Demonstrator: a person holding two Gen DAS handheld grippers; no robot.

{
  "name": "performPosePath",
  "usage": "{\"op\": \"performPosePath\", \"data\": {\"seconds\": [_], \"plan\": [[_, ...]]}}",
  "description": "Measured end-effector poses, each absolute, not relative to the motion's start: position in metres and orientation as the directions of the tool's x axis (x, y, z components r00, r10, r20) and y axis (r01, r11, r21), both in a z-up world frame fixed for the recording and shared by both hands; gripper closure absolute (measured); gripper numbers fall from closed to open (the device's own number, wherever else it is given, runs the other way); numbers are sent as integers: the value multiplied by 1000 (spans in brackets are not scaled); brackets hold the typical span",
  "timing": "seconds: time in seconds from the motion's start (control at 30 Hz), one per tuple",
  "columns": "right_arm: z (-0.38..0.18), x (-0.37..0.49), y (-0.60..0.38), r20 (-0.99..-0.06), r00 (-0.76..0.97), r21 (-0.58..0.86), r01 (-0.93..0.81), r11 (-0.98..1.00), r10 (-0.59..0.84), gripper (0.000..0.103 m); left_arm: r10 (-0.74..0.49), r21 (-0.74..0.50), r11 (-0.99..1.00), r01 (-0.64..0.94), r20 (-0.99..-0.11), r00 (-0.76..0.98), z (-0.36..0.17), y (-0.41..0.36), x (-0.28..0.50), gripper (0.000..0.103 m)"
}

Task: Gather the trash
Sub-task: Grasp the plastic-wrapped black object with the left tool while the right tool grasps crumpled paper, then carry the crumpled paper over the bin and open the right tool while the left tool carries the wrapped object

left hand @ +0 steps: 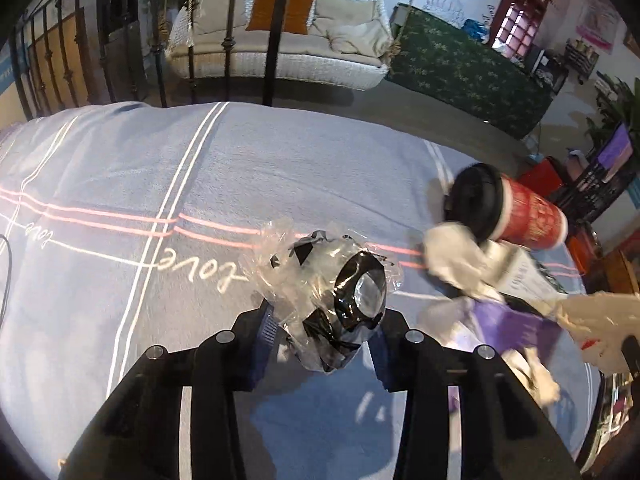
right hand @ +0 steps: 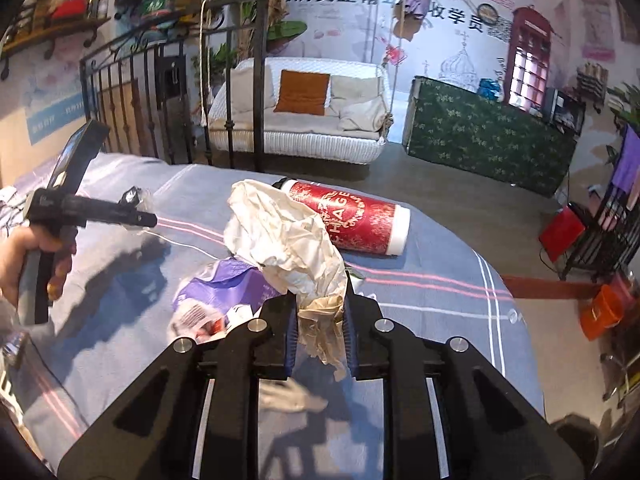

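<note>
My left gripper (left hand: 324, 336) is shut on a crumpled clear plastic wrapper with black print (left hand: 332, 304), held above the blue bedspread (left hand: 160, 168). My right gripper (right hand: 320, 328) is shut on a crumpled cream paper wad (right hand: 288, 236), held over the bed. A red paper cup with a black lid (right hand: 360, 220) lies on its side just beyond the wad; it also shows in the left wrist view (left hand: 516, 212). A purple wrapper (right hand: 228, 288) lies on the bed under the wad. The left gripper with its wrapper shows at the left of the right wrist view (right hand: 136, 212).
A black iron bed rail (right hand: 168, 92) runs along the far edge. Beyond it are a white wicker swing sofa (right hand: 304, 116) and a green-covered table (right hand: 488, 136). An orange bucket (right hand: 604, 312) and a red box (right hand: 560, 232) stand on the floor to the right.
</note>
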State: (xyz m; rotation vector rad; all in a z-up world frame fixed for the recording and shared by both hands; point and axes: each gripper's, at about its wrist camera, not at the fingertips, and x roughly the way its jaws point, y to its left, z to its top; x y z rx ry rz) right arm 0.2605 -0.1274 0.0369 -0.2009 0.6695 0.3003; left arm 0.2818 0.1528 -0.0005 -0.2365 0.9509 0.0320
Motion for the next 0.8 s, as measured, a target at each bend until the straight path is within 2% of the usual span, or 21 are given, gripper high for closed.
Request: {"op": "performPosePath", "data": {"seconds": [0.23,0.37,0.8], "plan": [[45,216,-153,-628,747,-5,-283,959,217,84,-136,-198,980,-29,-763,632,23,112,234,62],[47,190,-170,-626,753,5,-258,966,204,84,-199,-226,973,37,-758,621,25,88,213,62],[40,118,-228,-643,756,54,-116,992,124,84,-284,-211,959,189,-725,627,23,9,144,62]]}}
